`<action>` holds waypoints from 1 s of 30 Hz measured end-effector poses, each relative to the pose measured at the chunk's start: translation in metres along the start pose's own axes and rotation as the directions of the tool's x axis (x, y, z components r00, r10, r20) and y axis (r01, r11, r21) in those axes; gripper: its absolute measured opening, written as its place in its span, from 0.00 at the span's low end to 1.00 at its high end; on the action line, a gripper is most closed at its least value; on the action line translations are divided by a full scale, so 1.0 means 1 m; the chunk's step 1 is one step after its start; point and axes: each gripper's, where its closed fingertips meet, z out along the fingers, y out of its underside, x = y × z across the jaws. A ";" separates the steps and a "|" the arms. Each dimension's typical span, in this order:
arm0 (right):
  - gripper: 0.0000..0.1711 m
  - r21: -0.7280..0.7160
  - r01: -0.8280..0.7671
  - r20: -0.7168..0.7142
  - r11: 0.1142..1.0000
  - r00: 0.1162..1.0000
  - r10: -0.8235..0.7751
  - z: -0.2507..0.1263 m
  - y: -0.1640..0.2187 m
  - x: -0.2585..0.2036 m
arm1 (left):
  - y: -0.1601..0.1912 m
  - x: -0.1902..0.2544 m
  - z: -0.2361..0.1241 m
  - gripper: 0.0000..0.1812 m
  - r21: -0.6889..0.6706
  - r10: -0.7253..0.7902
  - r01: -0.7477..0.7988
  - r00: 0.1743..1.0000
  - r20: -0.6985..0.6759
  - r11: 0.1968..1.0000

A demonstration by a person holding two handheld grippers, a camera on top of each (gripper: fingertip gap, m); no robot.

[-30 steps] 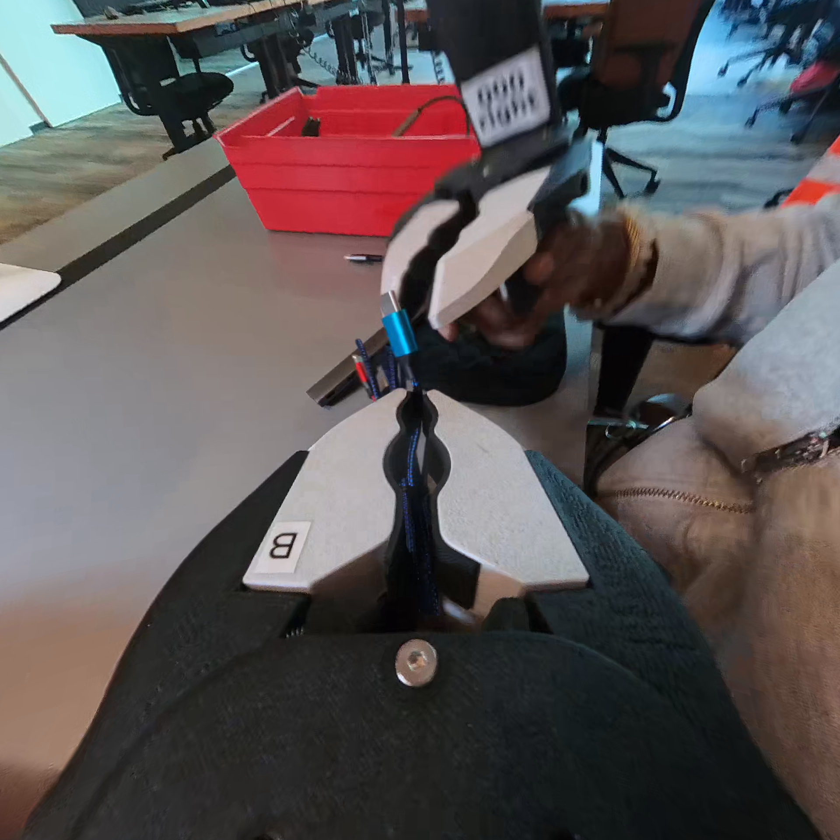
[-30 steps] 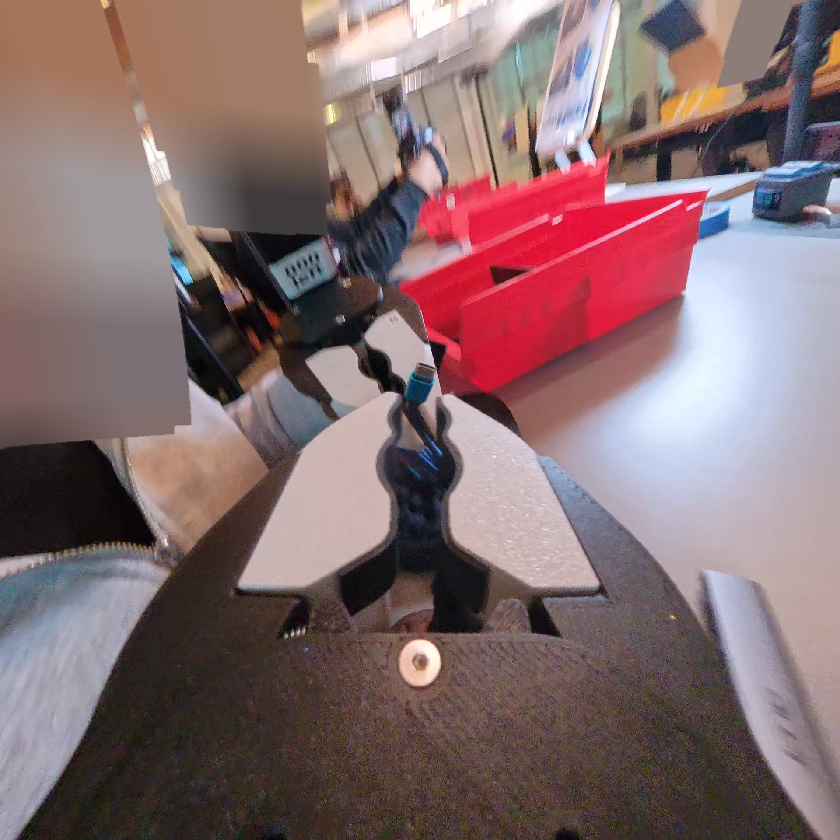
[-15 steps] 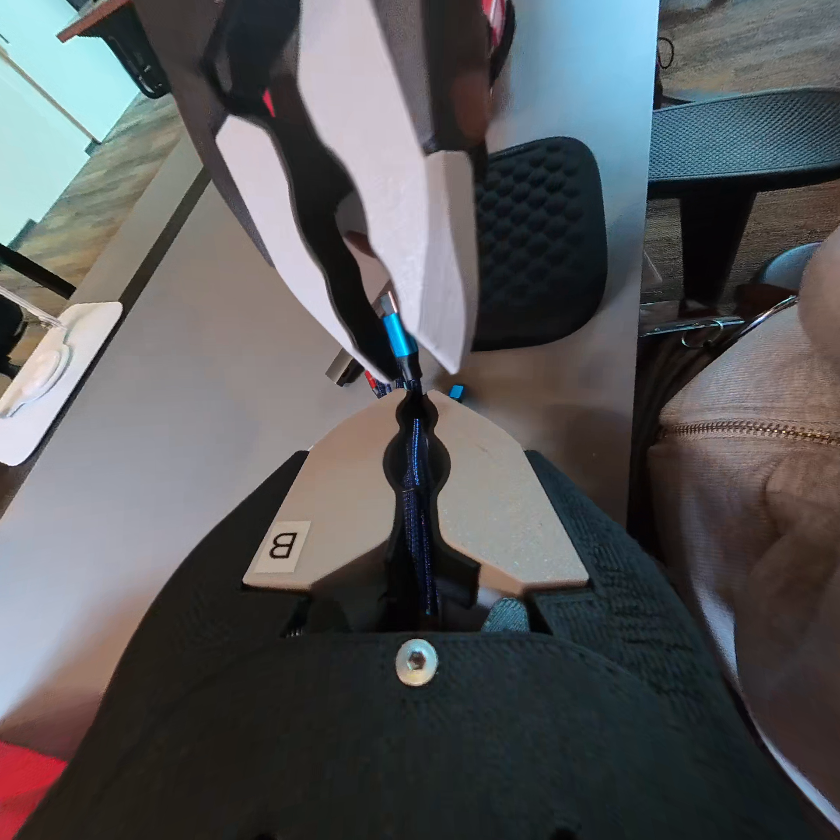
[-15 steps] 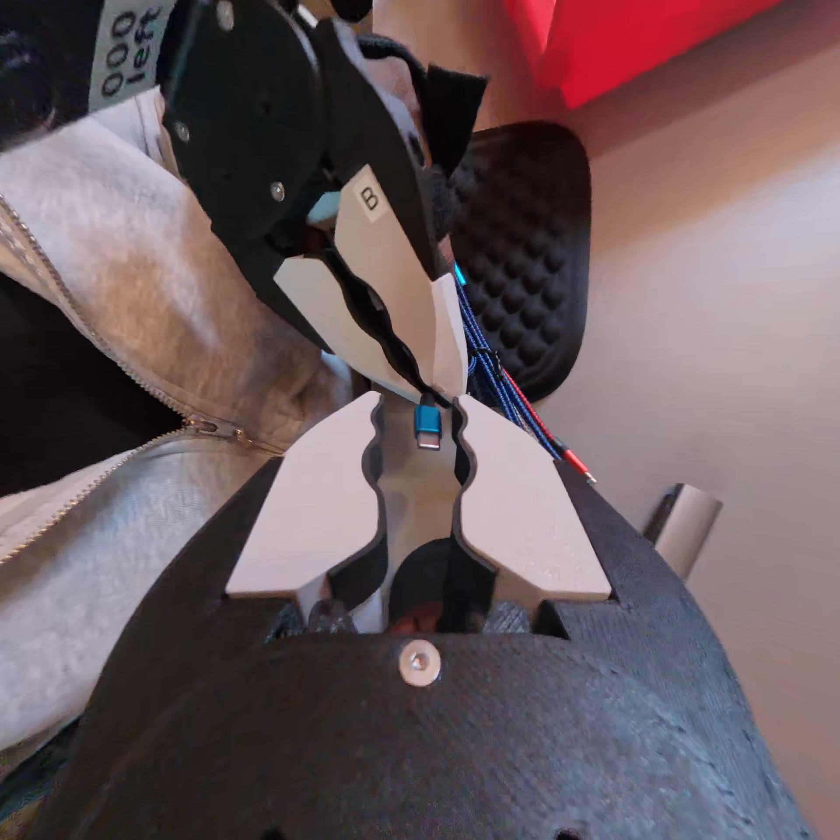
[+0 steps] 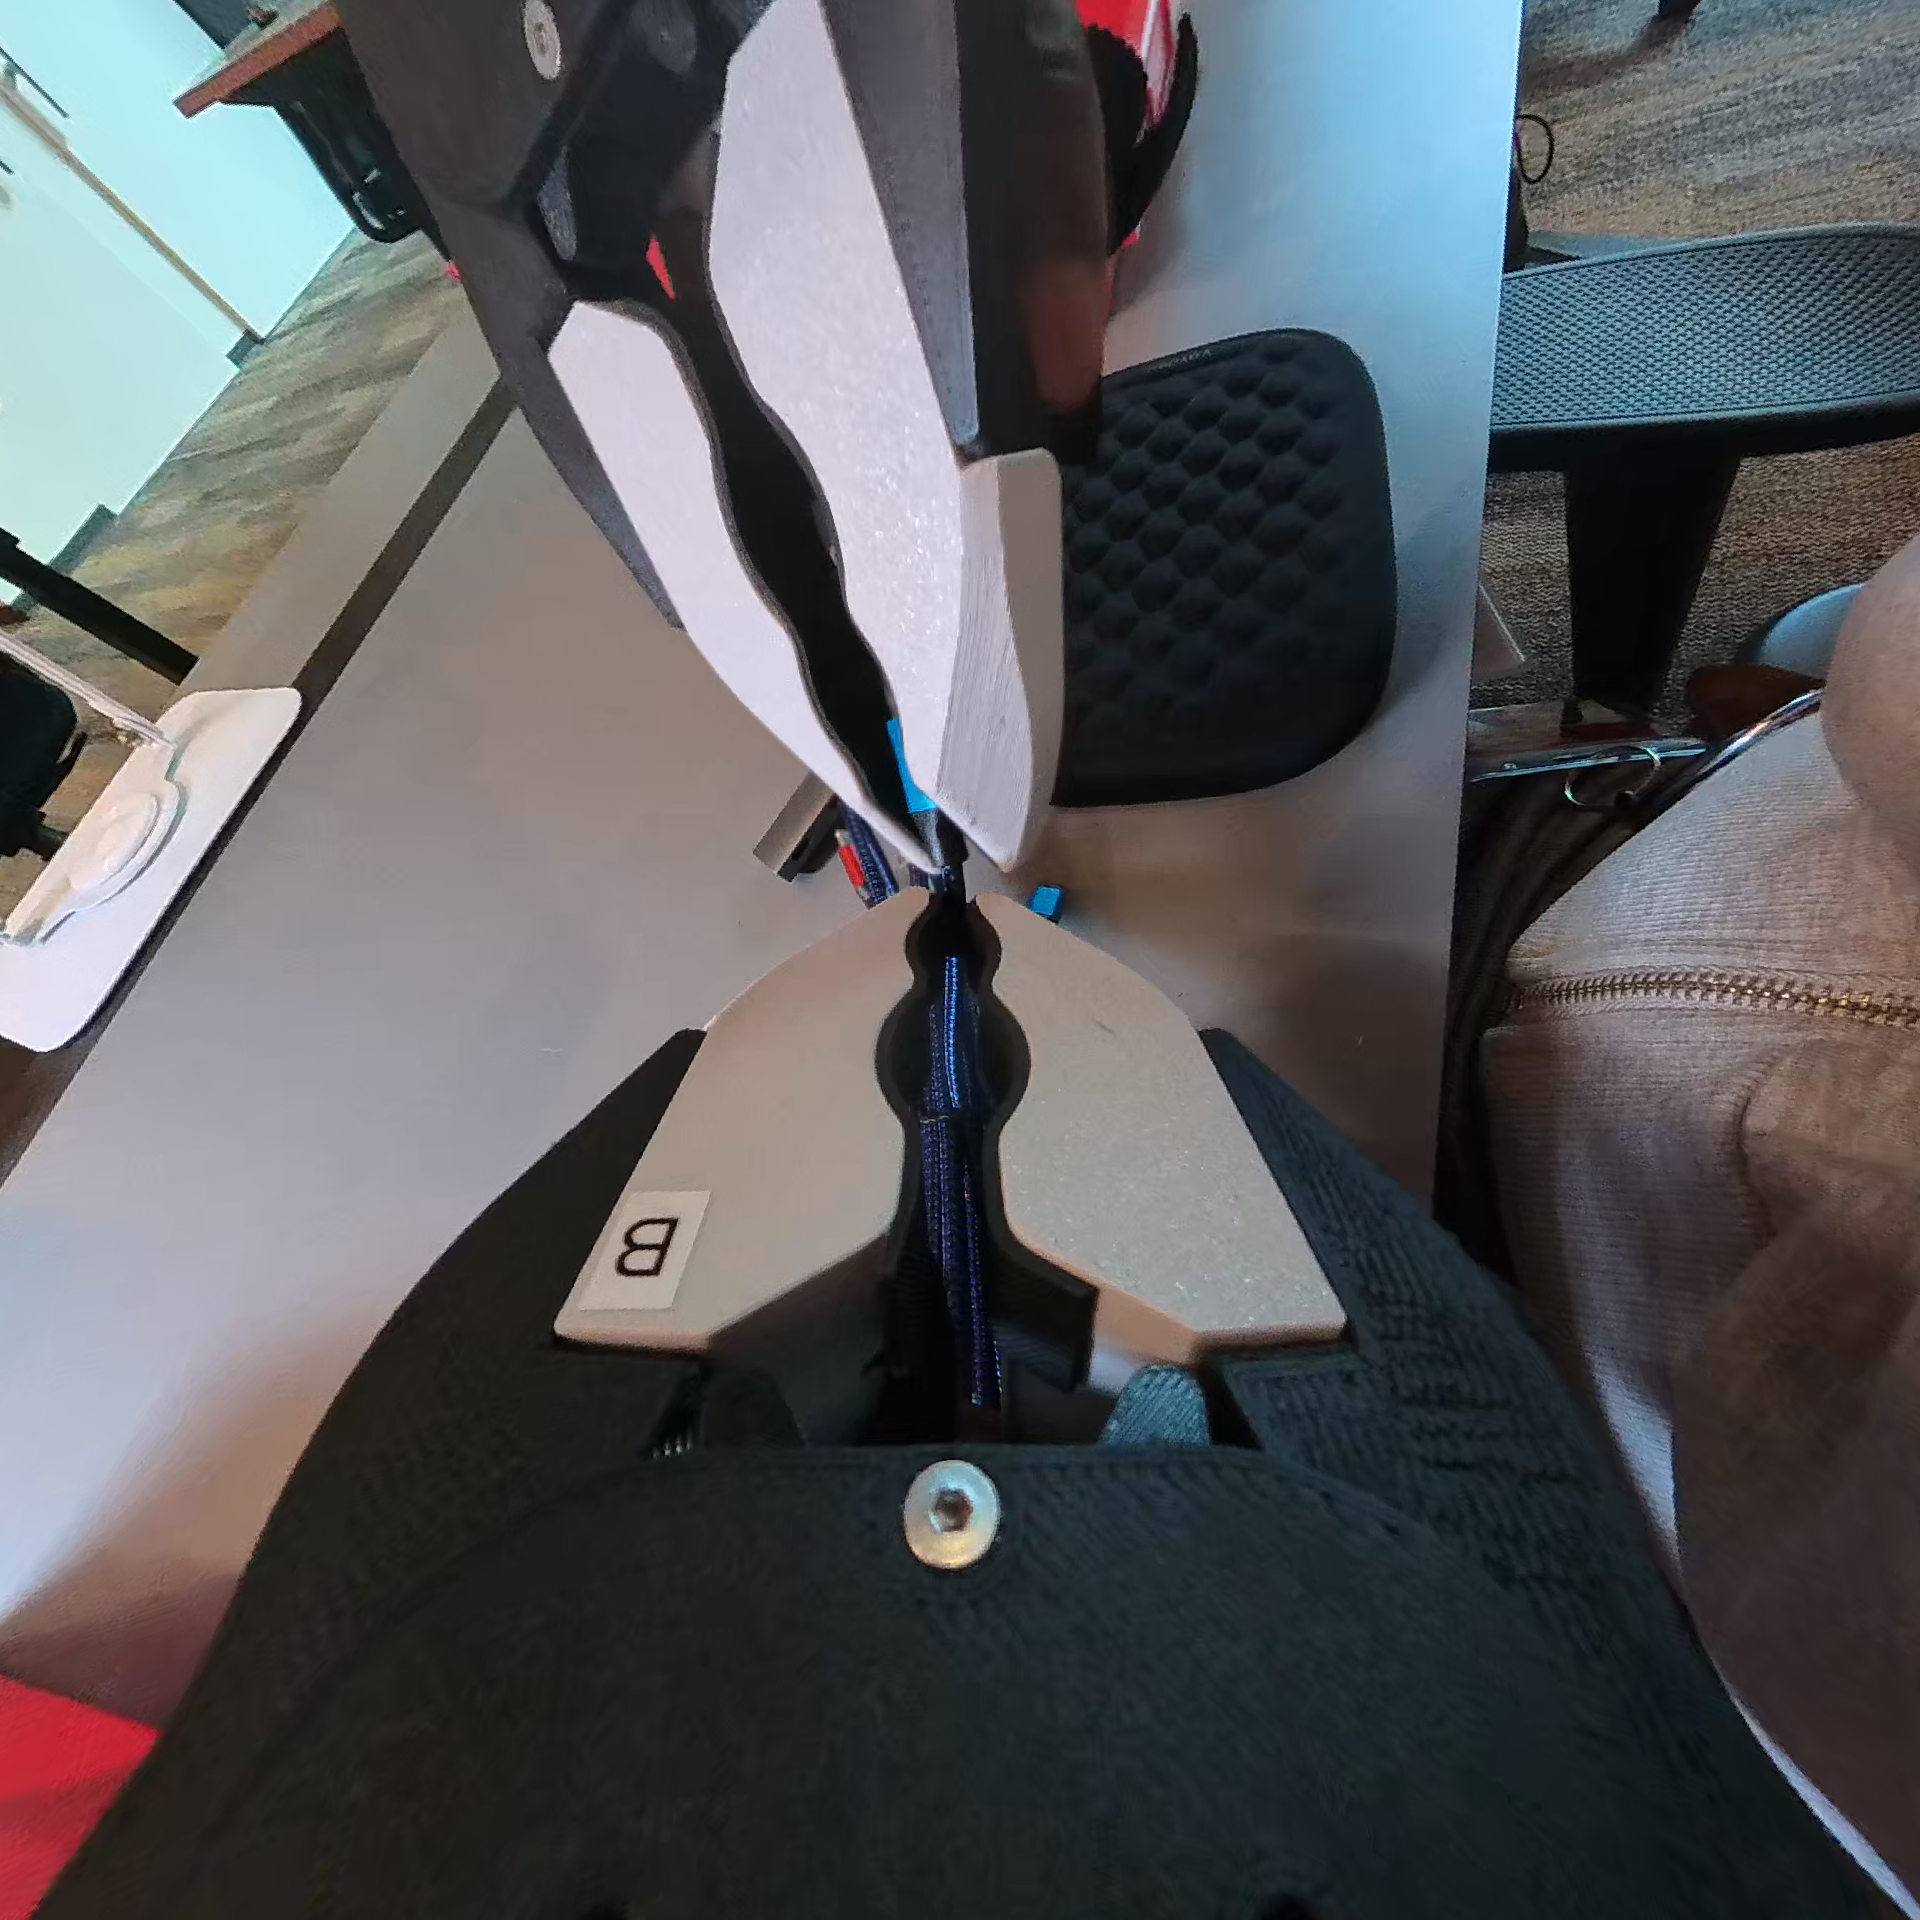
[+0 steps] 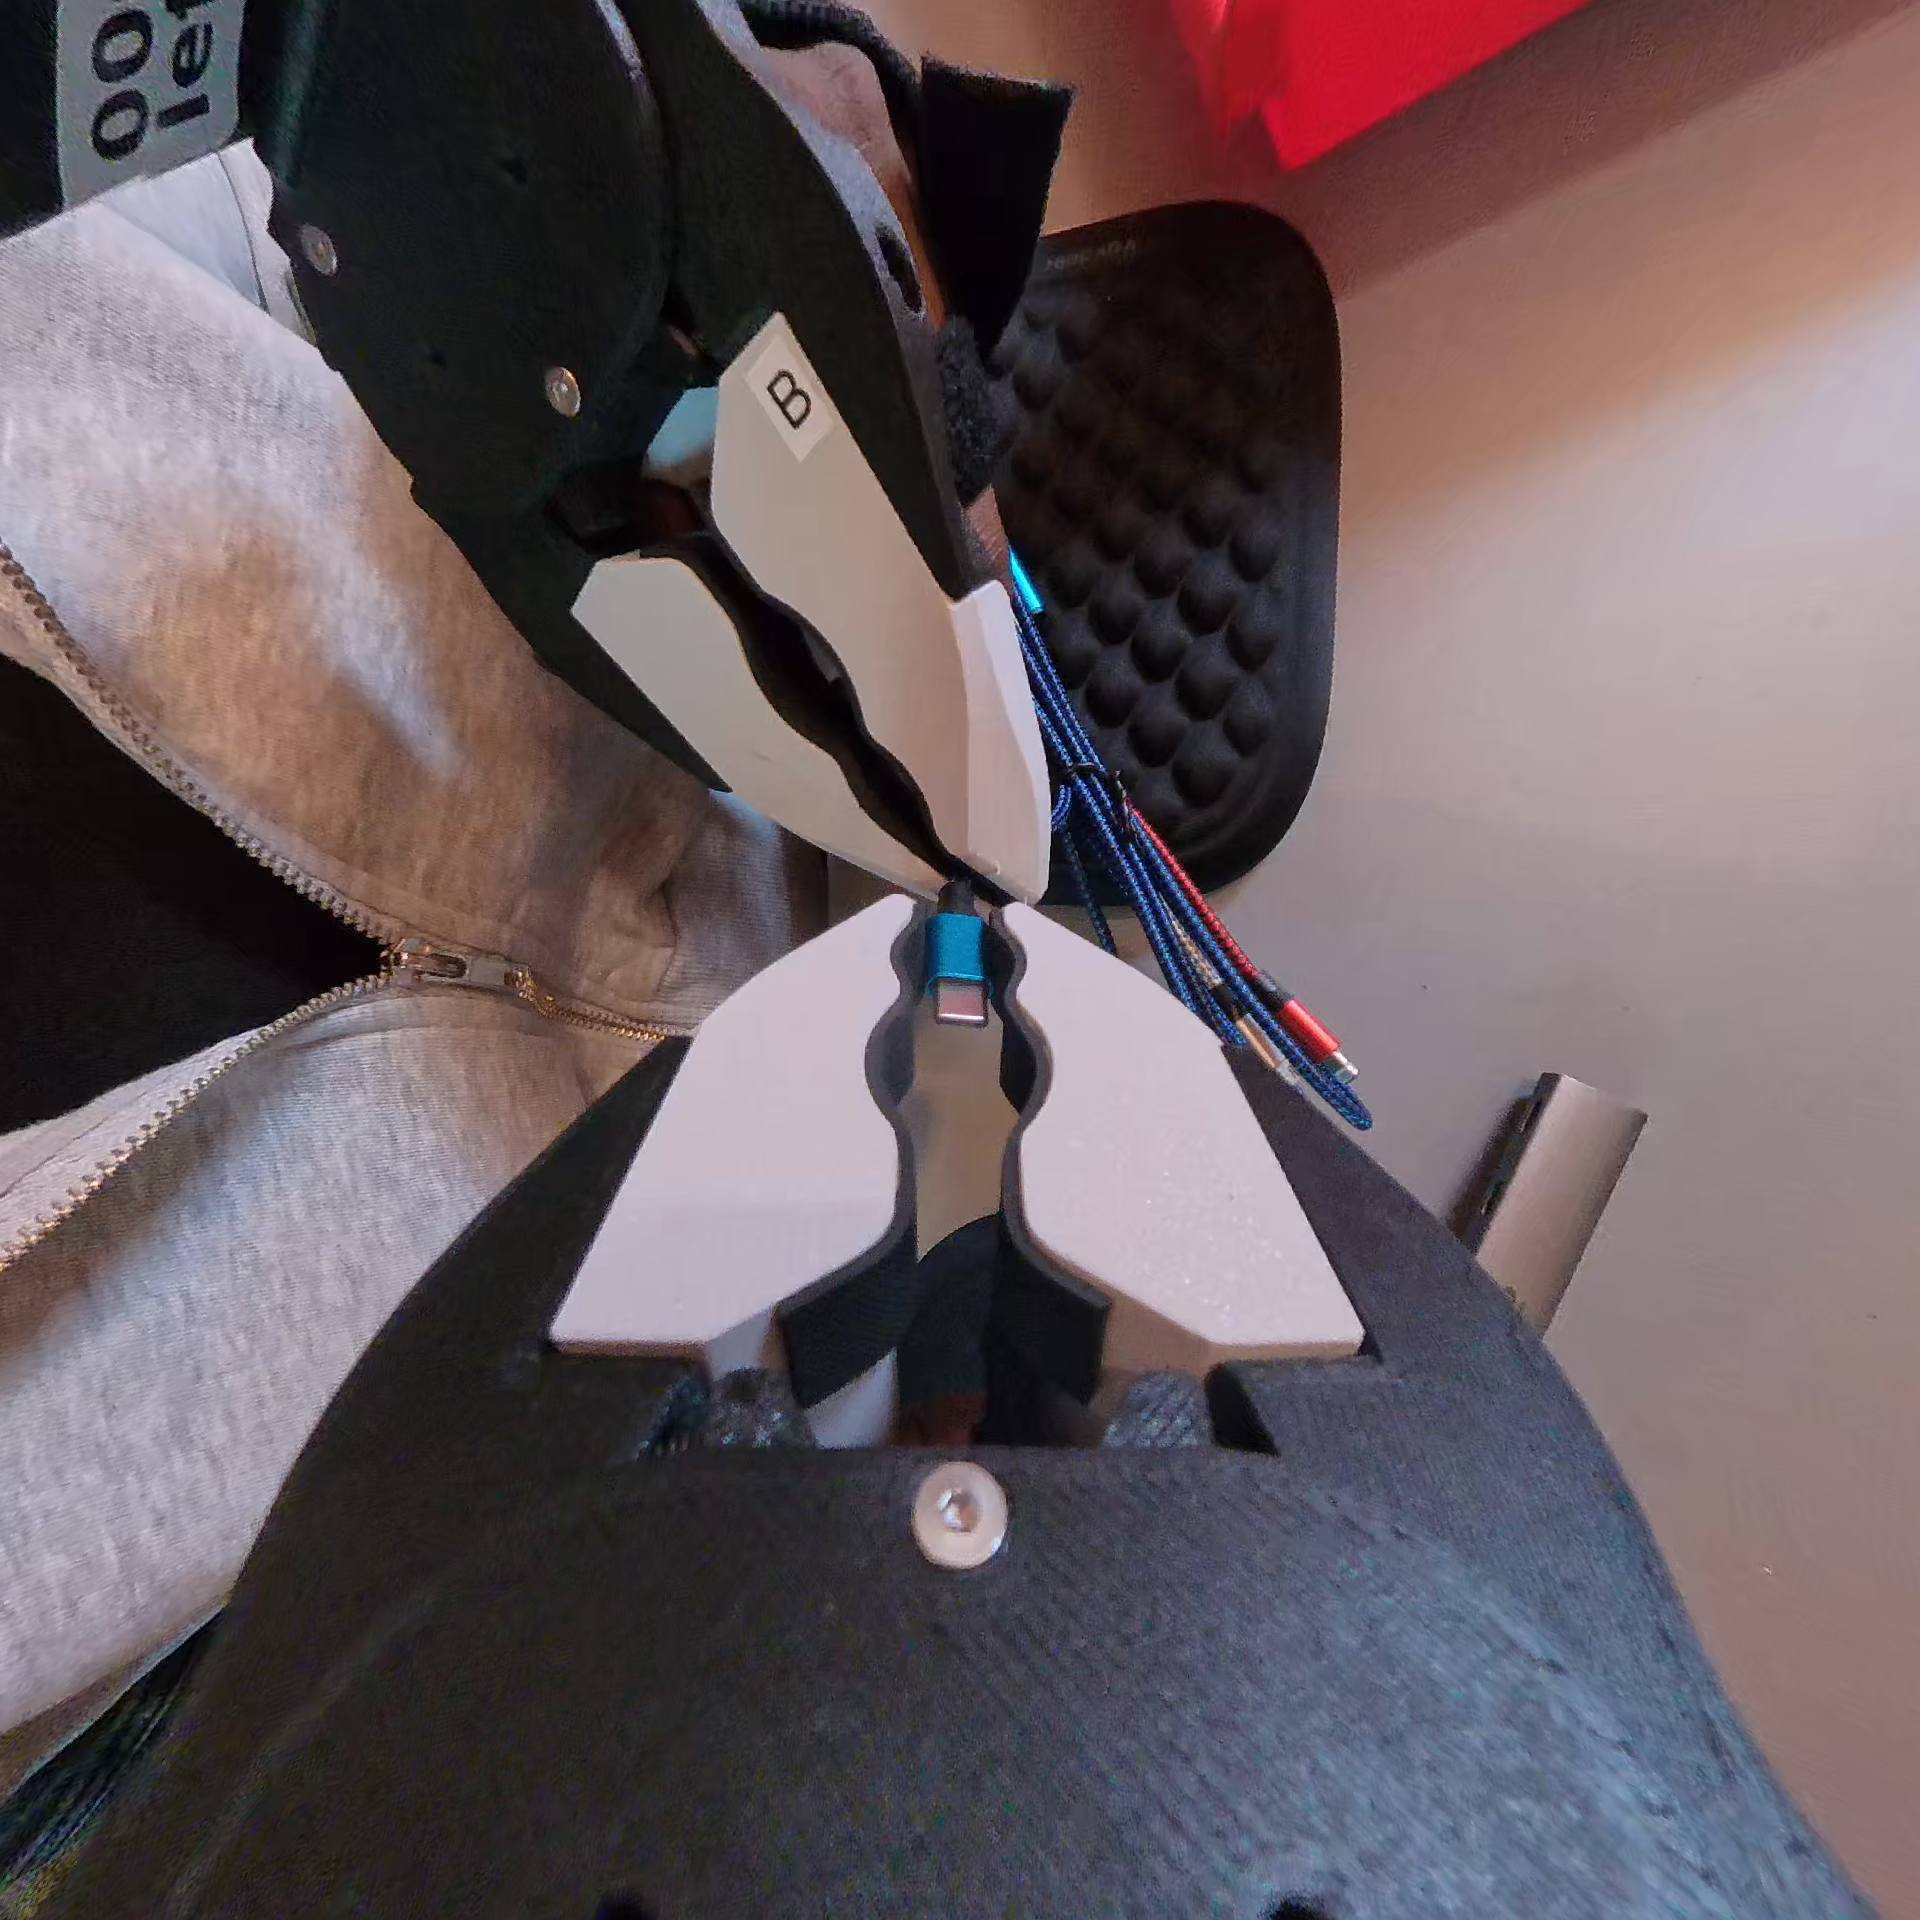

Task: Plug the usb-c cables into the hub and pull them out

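Fingertips of the two grippers meet nose to nose at mid-frame in both views. The left gripper (image 5: 951,902) is clamped on a blue braided cable (image 5: 951,1101), which runs straight down the slot between its fingers, lengthwise along them. One white finger (image 5: 769,1164) carries a small white sticker with a single black letter; I leave the letter unread.

The right gripper (image 6: 958,906) has closed around the blue plug (image 6: 954,954) at that cable's end. In the right wrist view the plug's long axis runs up and down the frame, and its silver tip points down, back toward the camera, into the slot between the fingers.

Right of the grippers in that view, a bundle of spare cable ends (image 6: 1195,935), blue and red braided, hangs slanting toward the lower right. Behind it lies a black dimpled pad (image 6: 1195,540) on the grey table (image 6: 1662,623). The silver hub (image 6: 1548,1195) lies on the table at the right edge, apart from the plug. A red bin (image 6: 1382,62) shows at the top, and a grey zipped sleeve (image 6: 260,582) fills the left.
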 end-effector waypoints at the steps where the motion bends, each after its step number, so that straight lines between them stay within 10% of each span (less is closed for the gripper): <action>1: 0.06 0.003 0.004 -0.006 1.000 1.000 -0.004 0.000 0.000 0.000 | 0.000 0.000 0.000 0.02 -0.001 0.001 -0.001 1.000 0.002 1.000; 6: 0.06 0.076 0.035 -0.070 0.996 0.997 -0.030 -0.005 -0.010 0.007 | -0.005 -0.018 -0.006 0.09 0.051 -0.110 0.106 0.990 0.085 0.993; 12: 0.06 0.256 0.012 -0.108 0.967 0.994 0.016 -0.022 -0.039 0.024 | -0.034 -0.075 -0.084 0.22 0.539 -0.460 0.241 0.829 0.318 0.807; 19: 0.06 0.491 0.039 -0.121 0.870 0.992 0.024 -0.052 -0.100 0.029 | -0.083 0.003 -0.078 0.19 0.730 -0.443 0.539 0.824 -0.354 0.420; 25: 0.06 0.622 0.224 -0.030 0.750 0.964 -0.263 -0.075 -0.138 -0.038 | -0.098 -0.055 -0.099 0.19 0.872 -0.433 0.483 0.804 -0.407 0.078; 30: 0.06 0.606 0.319 -0.064 0.729 0.933 -0.355 -0.075 -0.120 -0.044 | -0.095 -0.059 -0.118 0.21 0.896 -0.382 0.432 0.848 -0.368 0.097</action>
